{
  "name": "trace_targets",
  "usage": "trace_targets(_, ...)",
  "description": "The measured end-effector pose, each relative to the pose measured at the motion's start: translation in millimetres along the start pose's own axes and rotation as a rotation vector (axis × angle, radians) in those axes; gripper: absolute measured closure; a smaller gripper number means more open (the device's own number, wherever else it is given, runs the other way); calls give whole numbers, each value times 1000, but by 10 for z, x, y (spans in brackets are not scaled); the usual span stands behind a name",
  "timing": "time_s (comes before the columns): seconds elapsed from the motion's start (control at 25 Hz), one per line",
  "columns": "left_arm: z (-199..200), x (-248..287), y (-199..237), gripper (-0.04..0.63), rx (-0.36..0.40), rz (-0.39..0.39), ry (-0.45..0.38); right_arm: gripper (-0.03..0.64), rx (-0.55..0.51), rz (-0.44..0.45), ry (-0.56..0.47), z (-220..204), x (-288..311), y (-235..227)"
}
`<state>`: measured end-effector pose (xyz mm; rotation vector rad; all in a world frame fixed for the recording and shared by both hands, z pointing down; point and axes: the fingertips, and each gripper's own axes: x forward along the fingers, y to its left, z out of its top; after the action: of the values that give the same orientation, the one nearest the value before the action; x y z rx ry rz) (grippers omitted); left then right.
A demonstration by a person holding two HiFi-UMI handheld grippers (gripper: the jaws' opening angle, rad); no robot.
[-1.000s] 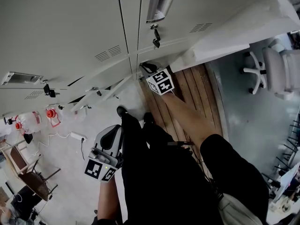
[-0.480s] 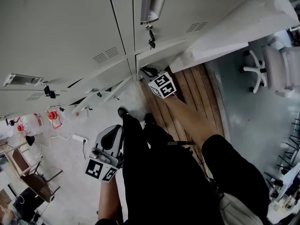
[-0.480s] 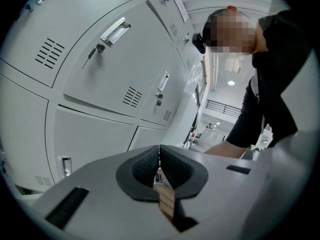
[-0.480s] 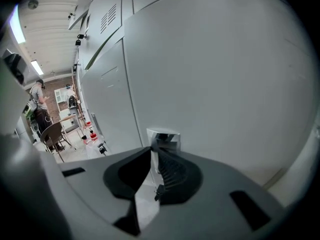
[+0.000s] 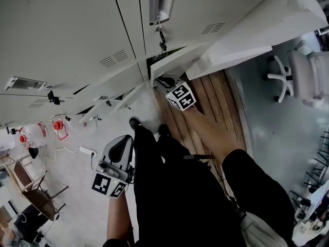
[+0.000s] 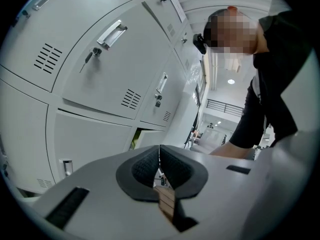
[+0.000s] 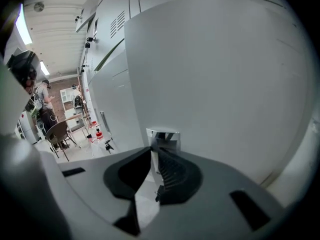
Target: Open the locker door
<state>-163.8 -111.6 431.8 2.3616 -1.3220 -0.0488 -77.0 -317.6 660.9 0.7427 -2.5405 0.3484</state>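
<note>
The grey lower locker door (image 5: pixel 172 60) stands ajar, with a dark gap along its top edge. In the head view my right gripper (image 5: pixel 160 79) reaches to that door's edge, its marker cube just behind. The right gripper view shows the door face (image 7: pixel 225 84) close up, and my right gripper (image 7: pixel 154 154) shut on the door's chrome handle (image 7: pixel 161 135). My left gripper (image 5: pixel 123 140) hangs low at the person's side, away from the lockers. Its pads meet with nothing between them in the left gripper view (image 6: pixel 159 151), where the ajar locker (image 6: pixel 145 136) shows beyond.
Above the ajar door is a shut locker with a chrome handle (image 5: pixel 162 3) and a hanging key (image 5: pixel 162 40). A white panel (image 5: pixel 247 40) juts out at right over wooden flooring (image 5: pixel 216 102). A white office chair (image 5: pixel 298 76) stands right; red cans (image 5: pixel 57 125) and a power strip (image 5: pixel 85 150) lie left.
The locker door has swung further out and the gap has widened. My right gripper has drawn back a little toward the person with the handle. The left gripper has stayed put.
</note>
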Motion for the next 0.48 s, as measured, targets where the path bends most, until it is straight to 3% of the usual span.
trace_targets(0.48, -9, -18, -146, 578, 16, 9, -7, 560, -45, 33, -8, -143, -234, 99)
